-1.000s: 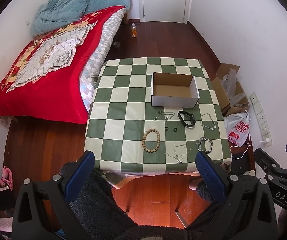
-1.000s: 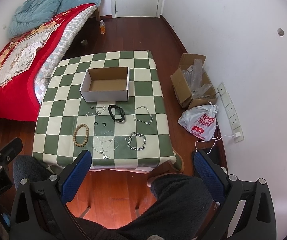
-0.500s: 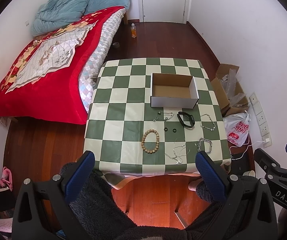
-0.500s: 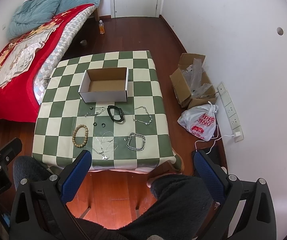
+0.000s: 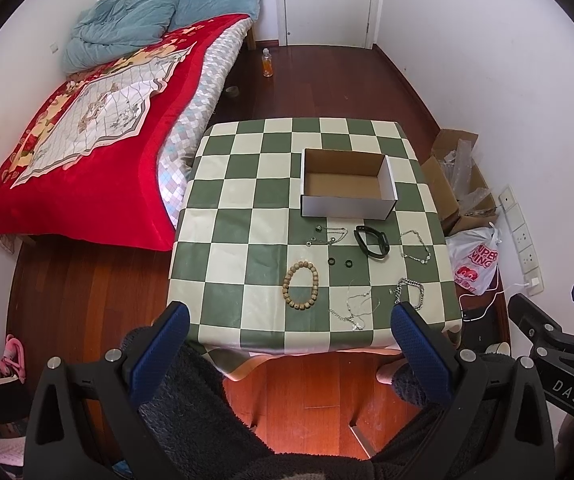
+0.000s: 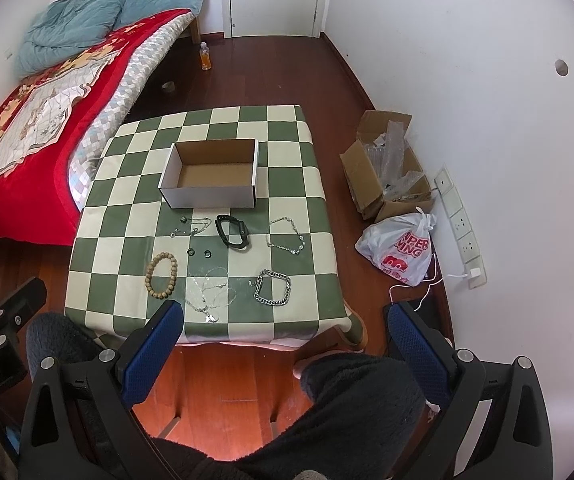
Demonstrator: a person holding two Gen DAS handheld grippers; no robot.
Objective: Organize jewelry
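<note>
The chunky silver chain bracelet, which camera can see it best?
The right wrist view. There the chunky silver chain bracelet lies whole and unblocked on the table. In the left wrist view, the left tool's blue finger partly covers it.

Both views are bright with soft, even daylight; its source lies out of frame. The white walls (image 6: pixel 467 60) look nearly washed out, and the floor (image 5: pixel 319 384) glows orange near the bottom of each view. Shadows on the table (image 5: pixel 247 216) are faint. Fisheye distortion bends the room's lines, and dark vignetting fills the corners. Focus is sharp throughout.
</note>
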